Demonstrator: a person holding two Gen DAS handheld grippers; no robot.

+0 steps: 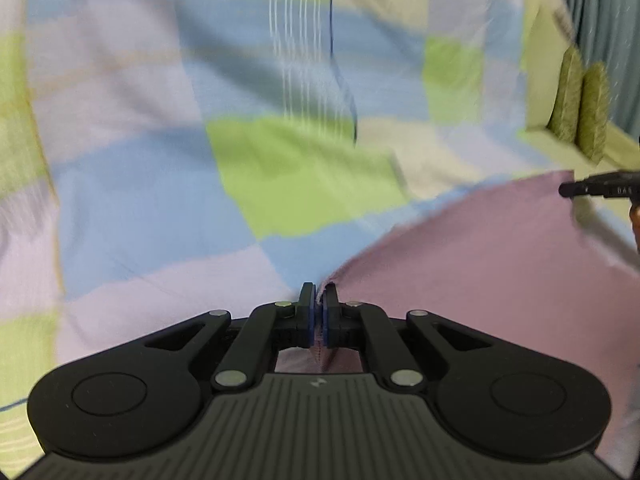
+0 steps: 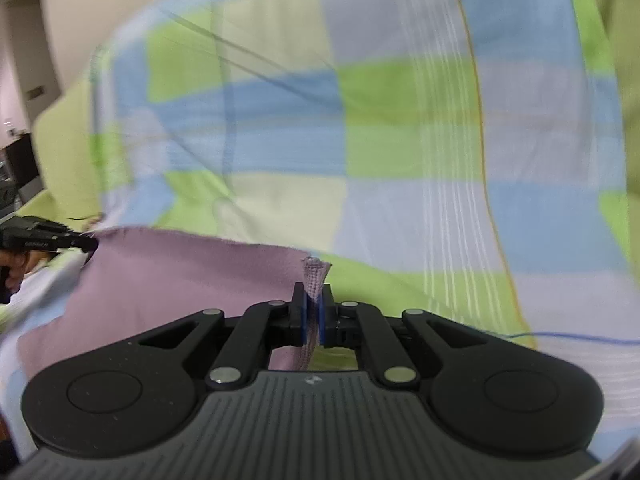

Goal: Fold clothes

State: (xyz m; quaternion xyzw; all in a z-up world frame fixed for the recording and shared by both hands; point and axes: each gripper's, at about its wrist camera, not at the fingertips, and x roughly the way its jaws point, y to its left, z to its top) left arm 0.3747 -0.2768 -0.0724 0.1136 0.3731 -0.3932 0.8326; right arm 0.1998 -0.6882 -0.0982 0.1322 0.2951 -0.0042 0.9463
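- The left gripper (image 1: 319, 308) is showing matte black linkage arms, silver rivets and blue pads beside its ribbed grey housing (image 1: 320, 420).
- The right gripper (image 2: 314, 312) is looking identical.

no readable text — small lettering on far gripper (image 1: 600, 189) too blurred.

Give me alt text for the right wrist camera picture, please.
The right gripper is shut on a corner of a pink cloth, held above a checked bedsheet. At the far left the left gripper holds the cloth's other corner.
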